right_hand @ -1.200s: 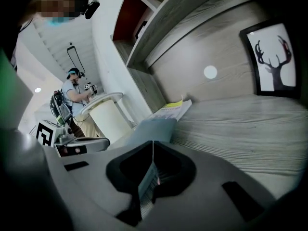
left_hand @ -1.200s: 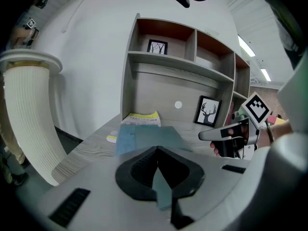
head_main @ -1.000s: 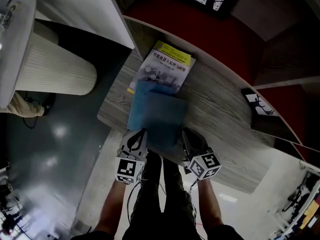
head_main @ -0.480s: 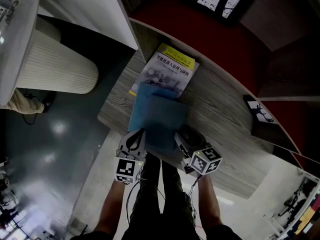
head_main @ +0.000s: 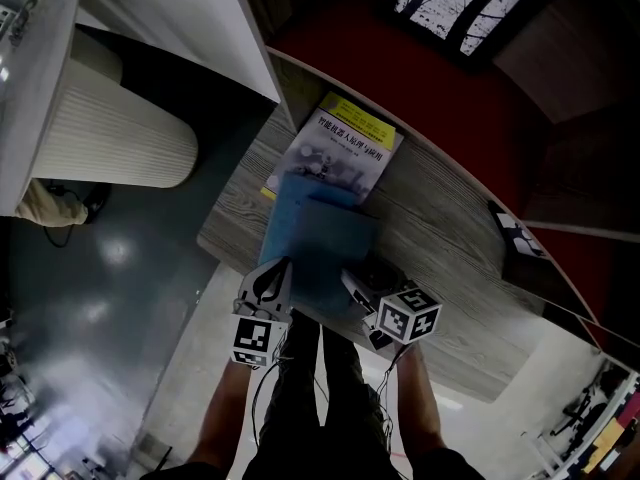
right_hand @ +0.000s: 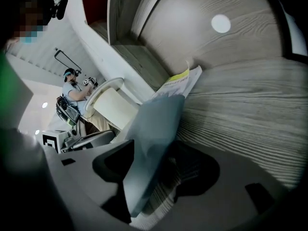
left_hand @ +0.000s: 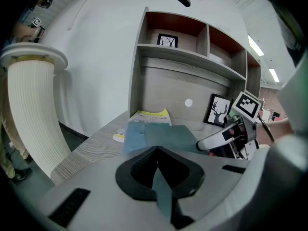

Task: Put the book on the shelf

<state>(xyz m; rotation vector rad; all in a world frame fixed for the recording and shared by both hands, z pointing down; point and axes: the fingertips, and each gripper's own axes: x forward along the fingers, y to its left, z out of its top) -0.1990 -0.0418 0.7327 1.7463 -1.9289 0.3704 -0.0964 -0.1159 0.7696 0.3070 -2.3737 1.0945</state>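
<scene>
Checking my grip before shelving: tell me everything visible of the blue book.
The blue book is thin and matte, lighter along its left. It lies on the grey wood-grain desk, its far end overlapping a yellow-topped book. The left gripper is shut on its near edge; the jaws of the right gripper have just been opening, that edge between them unpressed.

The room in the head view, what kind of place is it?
Probably a study or office corner: a wood-grain desk with a shelf unit on it, a yellow-topped book lying there, and a framed deer picture.
</scene>
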